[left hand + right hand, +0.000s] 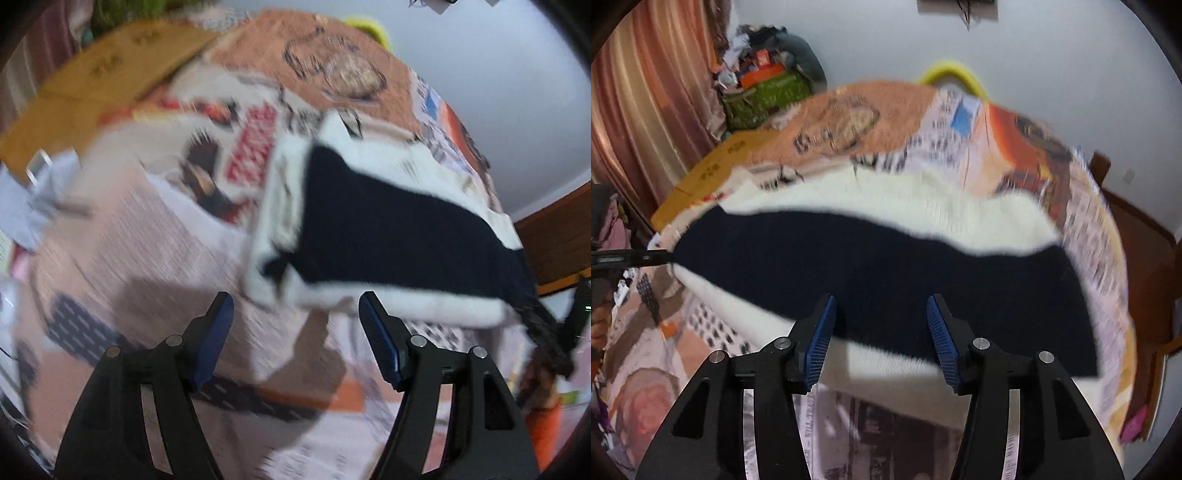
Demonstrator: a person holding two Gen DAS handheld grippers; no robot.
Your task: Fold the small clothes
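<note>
A white and dark navy garment [388, 229] lies flat on a bed covered with a newspaper-print sheet [155, 236]. My left gripper [297, 310] is open and empty, just short of the garment's near white edge. In the right wrist view the same garment [886, 266] spreads across the bed, navy band in front, white part behind. My right gripper [881, 314] is open, its fingertips over the navy band's near edge, holding nothing. Both views are motion blurred.
A cardboard sheet [110, 74] lies at the bed's far left. A grey cloth [33, 199] sits at the left edge. A green basket of clutter [764, 96] stands by the curtains [646, 110]. A wooden headboard [1137, 258] is at right.
</note>
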